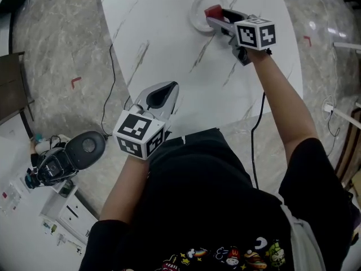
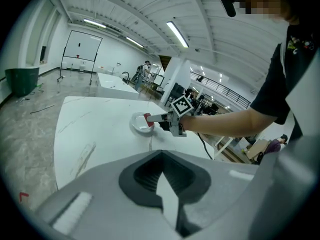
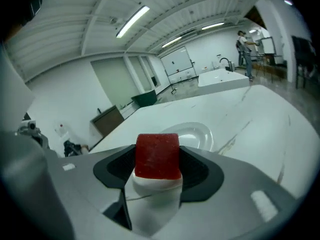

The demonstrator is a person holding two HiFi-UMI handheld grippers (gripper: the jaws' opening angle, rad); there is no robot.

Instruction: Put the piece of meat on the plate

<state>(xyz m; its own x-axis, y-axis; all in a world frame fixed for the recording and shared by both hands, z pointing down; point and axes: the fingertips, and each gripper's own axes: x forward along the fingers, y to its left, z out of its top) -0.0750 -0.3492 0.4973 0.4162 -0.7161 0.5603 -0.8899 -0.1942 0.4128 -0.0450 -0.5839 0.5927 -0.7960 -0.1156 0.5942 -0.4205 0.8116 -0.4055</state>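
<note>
Dark shirt fabric (image 1: pixel 208 208) fills the bottom of the head view. Just beyond it, the left gripper (image 1: pixel 162 96) hangs over the near edge of the white worktop (image 1: pixel 163 44), well apart from the action and apparently parked there to keep the way clear. Farther out, the right gripper (image 1: pixel 213 14) reaches across with the piece of meat (image 1: pixel 212 11) at the right-hand rim of the plate (image 1: pixel 197 16), the arm stretched because the plate sits near the far edge.

From the left gripper view, the left gripper's (image 2: pixel 162 173) own jaws are closed on each other with nothing between them. Past them the right gripper (image 2: pixel 152 118) brings the piece of meat (image 2: pixel 147 117) to the edge of the plate (image 2: pixel 137 128).

From the right gripper view, the jaws grip the piece of meat (image 3: pixel 157 151) by its two sides, the red block standing upright between the dark pads so it can drop flat once let go. The plate (image 3: pixel 201 133) lies just beyond and a little to the right, empty. I judge the meat is not yet set down, and it needs carrying inward over the dish before release; whether it touches the rim I cannot tell
</note>
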